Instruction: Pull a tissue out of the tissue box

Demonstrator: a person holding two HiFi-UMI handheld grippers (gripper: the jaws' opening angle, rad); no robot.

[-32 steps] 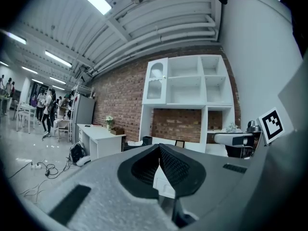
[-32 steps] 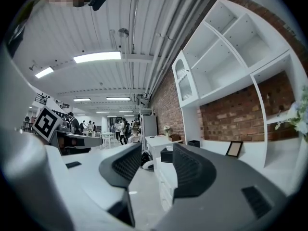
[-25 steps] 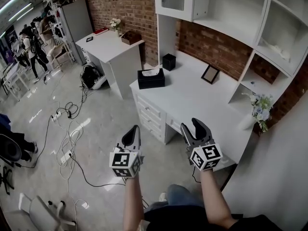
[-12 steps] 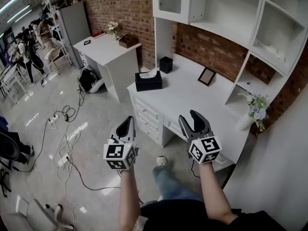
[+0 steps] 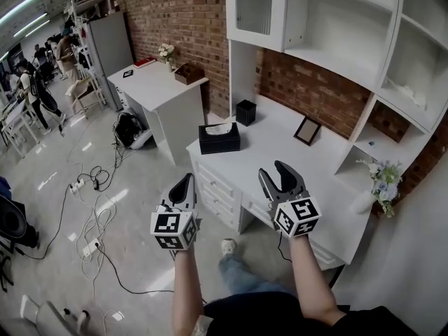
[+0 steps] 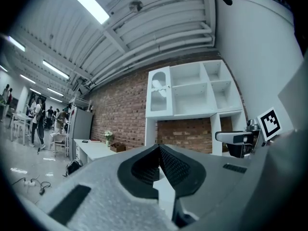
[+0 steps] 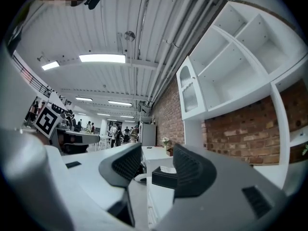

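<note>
Your left gripper point(image 5: 185, 182) has its jaws pressed together at the tips, with nothing between them. Your right gripper point(image 5: 274, 173) has its jaws well apart and empty. The right gripper view frames the tissue box point(image 5: 219, 138) in the gap between them, but far off and not inside the jaws. Both grippers hang in the air at the near side of the desk point(image 5: 280, 149), clear of everything on it.

The tissue box is black and stands at the left corner of the desk, well apart from both grippers. A white tissue point(image 5: 219, 127) stands up out of the slot in its top.

The step in hand appears to be the approach; no grasp has begun.

For the next move:
1. Carry the right gripper forward and to the left until it is above the box, jaws apart.
2. Lower the jaws astride the raised tissue, clear of the box rim.
3. Close on the tissue alone, then draw straight up.

The box may lift with the tissue, so be ready to steady it with the left gripper.
</note>
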